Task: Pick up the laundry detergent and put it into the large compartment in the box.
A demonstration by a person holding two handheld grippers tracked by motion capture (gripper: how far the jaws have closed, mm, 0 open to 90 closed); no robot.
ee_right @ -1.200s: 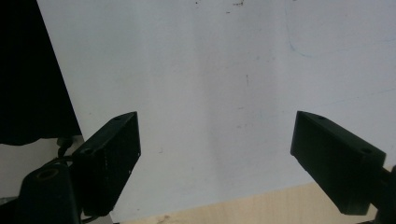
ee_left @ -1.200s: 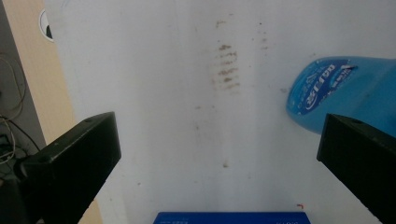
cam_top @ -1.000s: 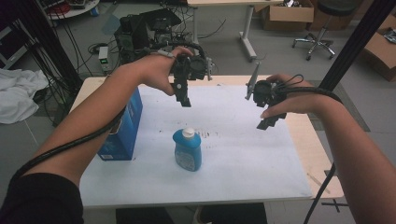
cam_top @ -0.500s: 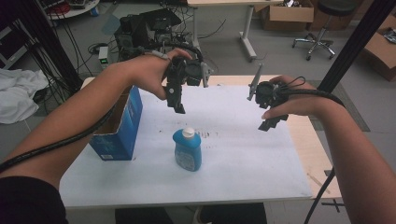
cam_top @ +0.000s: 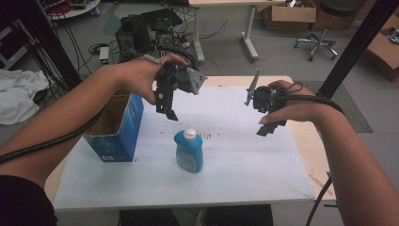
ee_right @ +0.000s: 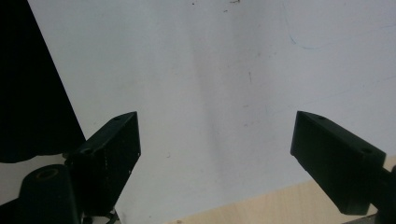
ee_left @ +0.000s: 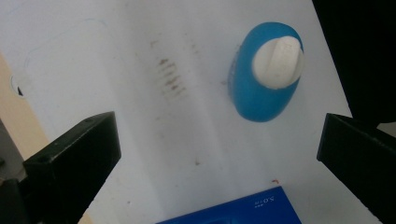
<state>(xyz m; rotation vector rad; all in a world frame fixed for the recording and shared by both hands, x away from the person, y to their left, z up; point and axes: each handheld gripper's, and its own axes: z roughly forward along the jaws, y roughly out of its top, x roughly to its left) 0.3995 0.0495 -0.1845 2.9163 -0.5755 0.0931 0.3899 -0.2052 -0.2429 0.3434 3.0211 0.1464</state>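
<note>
Blue and upright near the middle of the worktop [cam_top: 282,179], the bottle [cam_top: 188,151] now lies below our left gripper [cam_top: 165,106], which has drifted closer with jaws wide, while the right gripper [cam_top: 272,128] hangs wide apart, so a grasp seems near.

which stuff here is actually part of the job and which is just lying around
Part of the job:
- blue bottle with white cap, standing upright on the table
- left gripper, open, above the bottle
- right gripper, open, off to the side

Just lying about:
- open blue cardboard box
- brown stains on the white table cover
</note>
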